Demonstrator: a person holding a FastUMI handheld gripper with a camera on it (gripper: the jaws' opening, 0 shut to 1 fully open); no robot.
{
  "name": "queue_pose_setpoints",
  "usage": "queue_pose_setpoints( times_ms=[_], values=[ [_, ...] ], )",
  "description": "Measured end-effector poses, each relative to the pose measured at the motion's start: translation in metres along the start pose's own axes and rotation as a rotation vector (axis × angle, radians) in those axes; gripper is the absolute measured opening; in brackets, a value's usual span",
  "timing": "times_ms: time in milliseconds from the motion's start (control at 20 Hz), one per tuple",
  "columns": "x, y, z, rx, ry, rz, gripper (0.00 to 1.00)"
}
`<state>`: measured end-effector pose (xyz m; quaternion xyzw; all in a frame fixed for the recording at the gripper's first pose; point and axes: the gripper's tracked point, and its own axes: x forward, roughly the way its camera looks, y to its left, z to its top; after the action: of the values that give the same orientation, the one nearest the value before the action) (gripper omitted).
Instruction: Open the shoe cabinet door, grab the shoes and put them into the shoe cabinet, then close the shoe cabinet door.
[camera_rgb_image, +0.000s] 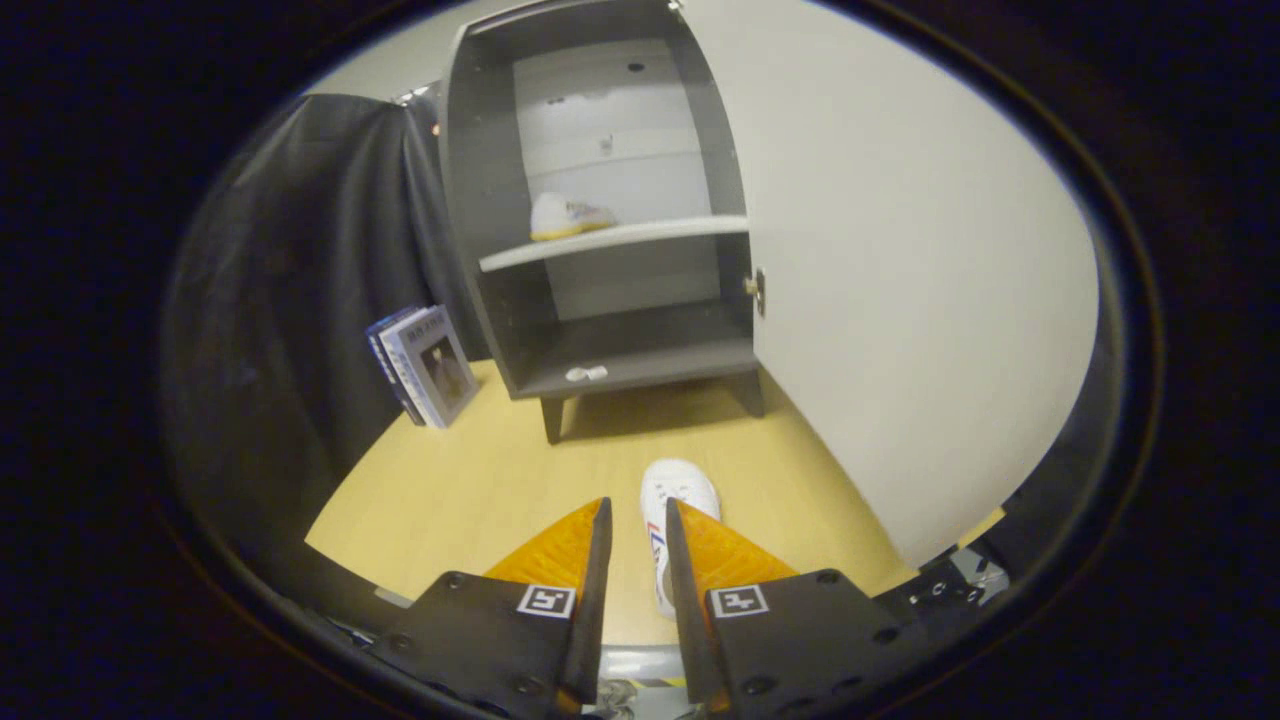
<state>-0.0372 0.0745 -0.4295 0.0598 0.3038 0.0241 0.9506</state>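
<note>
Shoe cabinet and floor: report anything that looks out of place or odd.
Nothing looks damaged or spilled. The cabinet door stands wide open, one shoe sits on the upper shelf, and its mate lies on the floor, between the gripper fingers. A small white object, too small to identify, lies on the bottom shelf.

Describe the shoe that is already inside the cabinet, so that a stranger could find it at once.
Look into the dark grey shoe cabinet whose white door stands open, beyond the gripper. On its pale upper shelf sits a white shoe with a yellow sole. The other white shoe lies on the wooden floor between the fingers.
</note>
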Motion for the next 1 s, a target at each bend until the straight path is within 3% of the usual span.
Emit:
queue_pose_setpoints(
  times_ms=[250,550,1000],
  values=[
    [0.065,-0.007,-0.053,-0.011,0.088,-0.023,0.35],
    [0.101,-0.018,-0.083,-0.026,0.17,-0.055,0.35],
    [0.129,-0.005,-0.075,-0.068,0.133,-0.048,0.34]
  ],
)
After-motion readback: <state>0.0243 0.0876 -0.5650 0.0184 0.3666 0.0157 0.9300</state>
